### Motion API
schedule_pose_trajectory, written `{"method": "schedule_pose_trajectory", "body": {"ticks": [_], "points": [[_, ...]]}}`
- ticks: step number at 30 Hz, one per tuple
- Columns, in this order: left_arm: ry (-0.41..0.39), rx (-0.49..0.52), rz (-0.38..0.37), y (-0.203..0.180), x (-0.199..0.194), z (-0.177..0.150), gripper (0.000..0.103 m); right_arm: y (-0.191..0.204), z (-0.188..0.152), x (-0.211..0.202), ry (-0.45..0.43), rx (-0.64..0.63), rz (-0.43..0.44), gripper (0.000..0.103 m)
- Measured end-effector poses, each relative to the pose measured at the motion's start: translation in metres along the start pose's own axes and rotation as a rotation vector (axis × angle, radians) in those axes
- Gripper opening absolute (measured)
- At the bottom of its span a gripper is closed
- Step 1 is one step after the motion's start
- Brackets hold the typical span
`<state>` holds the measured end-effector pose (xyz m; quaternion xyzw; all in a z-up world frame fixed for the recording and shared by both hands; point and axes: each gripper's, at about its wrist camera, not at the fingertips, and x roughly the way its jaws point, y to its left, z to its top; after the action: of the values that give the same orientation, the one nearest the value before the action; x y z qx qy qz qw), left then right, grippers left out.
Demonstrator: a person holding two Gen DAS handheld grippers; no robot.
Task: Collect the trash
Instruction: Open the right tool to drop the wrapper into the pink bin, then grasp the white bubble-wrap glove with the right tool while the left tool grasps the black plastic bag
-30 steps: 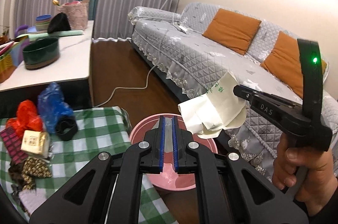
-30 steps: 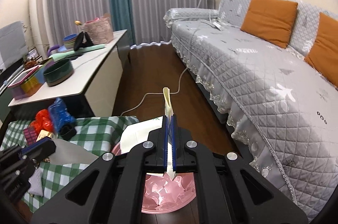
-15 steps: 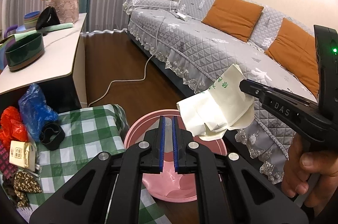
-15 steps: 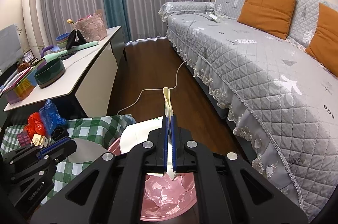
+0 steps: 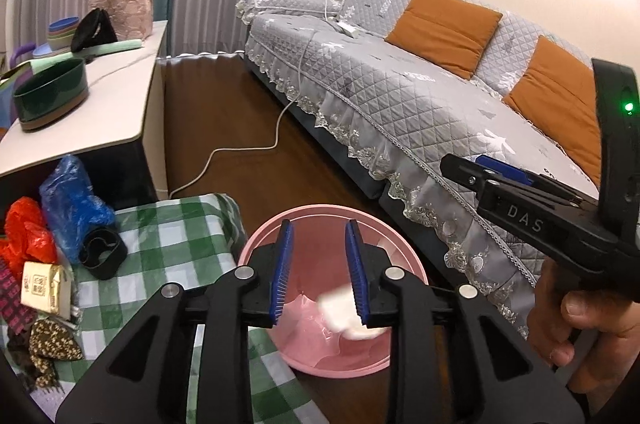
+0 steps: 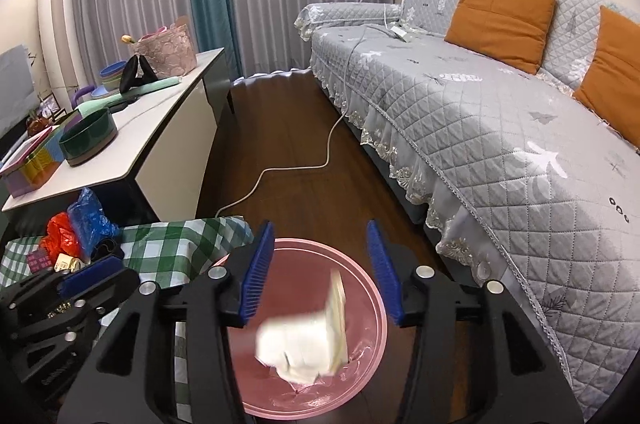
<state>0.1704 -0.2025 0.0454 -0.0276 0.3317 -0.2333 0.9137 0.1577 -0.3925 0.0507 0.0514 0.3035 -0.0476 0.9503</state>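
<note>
A pink bin (image 5: 320,211) stands on the floor between the table and the sofa. In it a cream paper wrapper (image 6: 304,340) drops loose and blurred, also seen as the wrapper (image 5: 344,316) past my left pads. My right gripper (image 6: 320,276) hangs over the bin (image 6: 376,304), its jaws opening, with the paper below them and free of the pads. My left gripper (image 5: 319,276) is also above the bin, its jaws opening with nothing between them. Each gripper shows in the other's view: the right gripper (image 5: 460,162) and the left gripper (image 6: 100,276).
On the green checked tablecloth (image 5: 180,236) lie a blue bag (image 5: 72,200), a red bag (image 5: 24,232), a black ring (image 5: 102,252), a small packet (image 5: 40,284) and dark wrappers. A white sideboard (image 5: 100,104) stands behind, a grey sofa (image 5: 400,92) at right, a cable (image 5: 240,148) on the floor.
My right gripper has opened and let go of the paper, which has fallen into the pink bin. My left gripper has opened too.
</note>
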Motion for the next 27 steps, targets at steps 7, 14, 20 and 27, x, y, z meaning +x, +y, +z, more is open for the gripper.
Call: {"method": "schedule_pose_trajectory", "body": {"ticks": [7,14,20,27], "points": [[-0.019,-0.013,0.030,0.013,-0.030,-0.005,0.036,0.015,-0.002,-0.008,-0.030,-0.021,0.014,0.049],[-0.051,-0.026,0.060,0.033,-0.071,-0.014,0.041,0.034,-0.006,-0.033,-0.159,-0.050,0.034,0.049],[-0.083,-0.025,0.094,0.053,-0.110,-0.022,0.046,0.046,-0.010,-0.046,-0.179,-0.065,0.067,0.049],[-0.096,-0.066,0.132,0.090,-0.150,-0.030,0.046,0.067,-0.019,-0.059,-0.176,-0.129,0.072,0.049]]}}
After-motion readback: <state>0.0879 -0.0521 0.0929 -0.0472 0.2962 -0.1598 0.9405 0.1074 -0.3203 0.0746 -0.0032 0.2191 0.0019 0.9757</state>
